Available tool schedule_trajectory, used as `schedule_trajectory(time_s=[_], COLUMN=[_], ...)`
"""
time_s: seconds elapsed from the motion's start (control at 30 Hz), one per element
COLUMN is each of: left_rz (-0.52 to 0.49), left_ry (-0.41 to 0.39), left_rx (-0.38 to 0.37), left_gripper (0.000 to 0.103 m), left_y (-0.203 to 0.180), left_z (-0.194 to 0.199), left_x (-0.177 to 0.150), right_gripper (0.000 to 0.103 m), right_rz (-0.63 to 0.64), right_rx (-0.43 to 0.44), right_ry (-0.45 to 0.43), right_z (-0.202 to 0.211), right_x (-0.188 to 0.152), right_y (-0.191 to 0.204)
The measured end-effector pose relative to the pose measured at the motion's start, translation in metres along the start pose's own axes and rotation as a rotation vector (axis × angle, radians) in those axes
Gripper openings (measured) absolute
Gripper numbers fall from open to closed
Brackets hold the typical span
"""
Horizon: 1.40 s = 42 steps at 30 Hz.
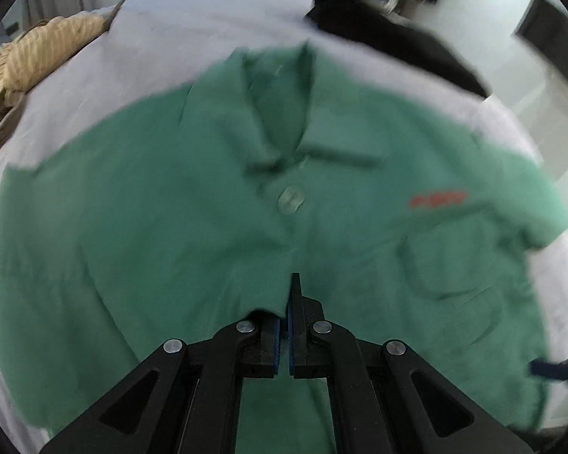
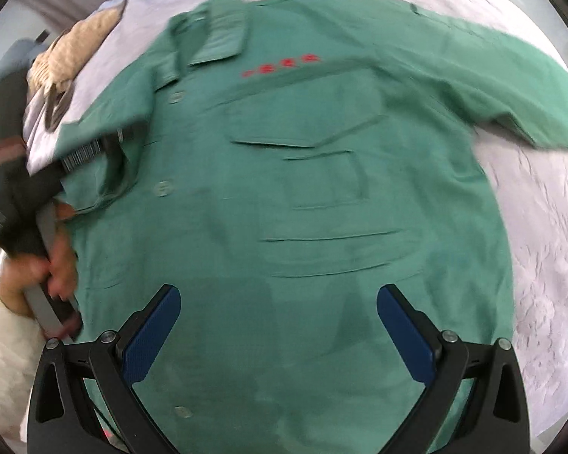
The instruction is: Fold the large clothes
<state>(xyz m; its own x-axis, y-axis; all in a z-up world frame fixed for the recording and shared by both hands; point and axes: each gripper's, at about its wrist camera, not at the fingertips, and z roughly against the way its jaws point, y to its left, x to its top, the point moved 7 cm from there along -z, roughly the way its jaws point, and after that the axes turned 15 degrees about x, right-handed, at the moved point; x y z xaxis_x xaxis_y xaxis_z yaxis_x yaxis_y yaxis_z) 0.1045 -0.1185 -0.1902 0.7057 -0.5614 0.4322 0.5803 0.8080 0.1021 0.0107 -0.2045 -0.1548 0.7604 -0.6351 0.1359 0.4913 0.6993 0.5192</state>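
A large green short-sleeved shirt (image 1: 170, 227) with red lettering lies front-up on a white bed sheet (image 1: 193, 30); it also fills the right wrist view (image 2: 322, 189). My left gripper (image 1: 289, 295) is shut on the shirt's front placket edge, and a fold of green cloth shows between its pads. In the right wrist view the left gripper's body shows at the left edge, but its fingertips are hidden. My right gripper (image 2: 278, 306) is open and empty, hovering over the shirt's lower front. Its blue pad tip shows in the left wrist view (image 1: 545, 369).
A tan striped garment (image 1: 45, 53) lies at the bed's far left, also seen in the right wrist view (image 2: 75, 45). A black garment (image 1: 390, 41) lies at the far right edge of the bed. The floor (image 1: 530, 87) lies beyond the bed on the right.
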Motion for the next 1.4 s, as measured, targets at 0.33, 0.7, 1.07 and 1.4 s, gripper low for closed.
schedule_trajectory(time_s=[0.33,0.7,1.07,1.4], left_rz=[-0.027,0.214,0.427,0.340], left_ry=[-0.112,0.004,-0.013,-0.063], left_rx=[0.203,0.570,0.514,0.542], left_gripper=[0.096,0.096,0.100,0.100], left_y=[0.060,0.201,0.228,0.228], left_z=[0.061,0.022,0.014,0.025], left_x=[-0.043,-0.098,-0.103,-0.097], right_gripper=[0.103,0.103,0.016,0.018], right_rz=[0.150,0.557,0.305,-0.122], right_rx=[0.069,-0.018,-0.063,0.235], right_ry=[-0.092,-0.012,-0.218,-0.206], right_z=[-0.009,-0.142,-0.078,-0.071], right_x=[0.046,0.086,0.136,0.130], right_y=[0.051,0.222,0.159,0.038])
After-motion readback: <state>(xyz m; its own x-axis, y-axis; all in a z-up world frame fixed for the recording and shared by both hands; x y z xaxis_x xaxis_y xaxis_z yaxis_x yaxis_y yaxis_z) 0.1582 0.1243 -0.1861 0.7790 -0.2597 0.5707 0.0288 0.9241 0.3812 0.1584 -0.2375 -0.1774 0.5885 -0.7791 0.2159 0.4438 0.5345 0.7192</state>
